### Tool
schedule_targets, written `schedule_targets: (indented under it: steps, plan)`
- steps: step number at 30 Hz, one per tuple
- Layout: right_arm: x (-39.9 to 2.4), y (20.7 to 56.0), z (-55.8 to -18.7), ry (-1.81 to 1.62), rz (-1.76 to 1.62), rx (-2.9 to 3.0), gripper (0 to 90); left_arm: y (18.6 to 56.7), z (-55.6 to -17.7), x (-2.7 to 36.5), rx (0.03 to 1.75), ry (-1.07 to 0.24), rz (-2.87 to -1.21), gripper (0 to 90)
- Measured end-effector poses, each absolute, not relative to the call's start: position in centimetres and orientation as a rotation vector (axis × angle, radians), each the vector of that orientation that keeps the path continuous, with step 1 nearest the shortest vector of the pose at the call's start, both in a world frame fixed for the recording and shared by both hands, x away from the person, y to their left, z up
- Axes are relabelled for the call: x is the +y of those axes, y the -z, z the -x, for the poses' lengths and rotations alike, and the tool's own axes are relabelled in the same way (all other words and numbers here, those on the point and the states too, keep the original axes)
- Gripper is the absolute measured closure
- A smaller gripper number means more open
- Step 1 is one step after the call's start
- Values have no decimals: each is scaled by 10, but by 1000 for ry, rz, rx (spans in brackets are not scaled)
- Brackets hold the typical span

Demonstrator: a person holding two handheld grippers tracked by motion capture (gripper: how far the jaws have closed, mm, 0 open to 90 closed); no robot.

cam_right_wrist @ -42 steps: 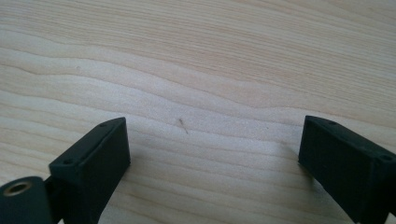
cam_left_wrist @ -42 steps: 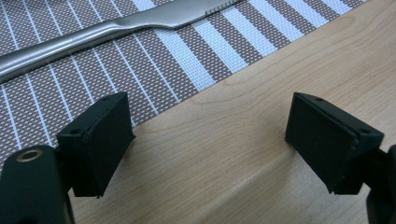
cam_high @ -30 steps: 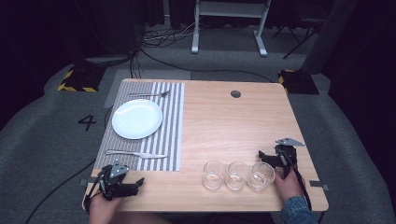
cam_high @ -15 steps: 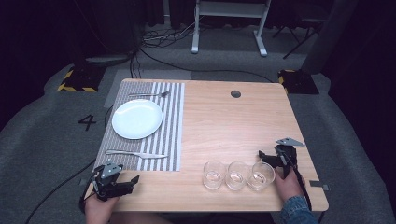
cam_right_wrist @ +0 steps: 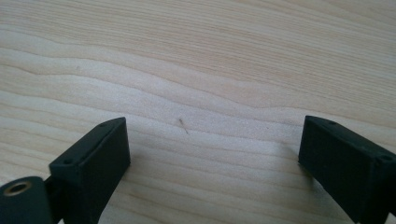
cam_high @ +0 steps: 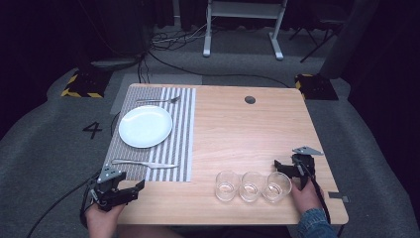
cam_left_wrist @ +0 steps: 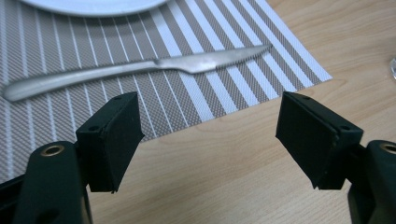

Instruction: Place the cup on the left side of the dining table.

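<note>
A white plate (cam_high: 145, 126) lies on a grey striped placemat (cam_high: 181, 134), with a fork (cam_high: 158, 100) beyond it and a knife (cam_high: 143, 163) in front of it. Three empty clear glasses (cam_high: 227, 186) (cam_high: 250, 187) (cam_high: 276, 186) stand in a row near the front edge. My left gripper (cam_high: 136, 191) hovers open at the front left corner, pointing right. In the left gripper view it (cam_left_wrist: 210, 135) faces the knife (cam_left_wrist: 140, 70) and the plate's rim (cam_left_wrist: 93, 4). My right gripper (cam_high: 280, 167) is open just behind the rightmost glass; in its own view it (cam_right_wrist: 212, 158) holds nothing.
The wooden table (cam_high: 247, 134) has a round cable hole (cam_high: 250, 99) near its far edge. On the floor beyond the table are cables and a white stand (cam_high: 242, 25), and yellow-black blocks (cam_high: 81, 85) sit by its far corners. A floor mark "4" (cam_high: 92, 130) lies to the left.
My left gripper has drifted slightly left along the table's front edge, still open. The right gripper and the glasses have stayed put.
</note>
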State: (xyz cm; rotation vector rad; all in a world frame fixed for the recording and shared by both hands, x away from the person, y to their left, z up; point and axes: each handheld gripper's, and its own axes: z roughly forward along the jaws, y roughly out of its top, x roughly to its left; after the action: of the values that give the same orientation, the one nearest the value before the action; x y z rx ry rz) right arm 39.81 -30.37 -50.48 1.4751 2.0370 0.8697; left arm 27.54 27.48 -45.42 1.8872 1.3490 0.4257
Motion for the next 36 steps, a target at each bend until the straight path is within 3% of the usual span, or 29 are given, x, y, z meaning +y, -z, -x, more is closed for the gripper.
schedule_targets:
  steps: [17,36]
  plan:
    - [-304,505,-398,-870,-1475,2037,88,420,-262,262,1264,-604,-1843,229]
    - [-304,505,-398,-870,-1475,2037,88,410,-260,255,1218,-690,-1789,223]
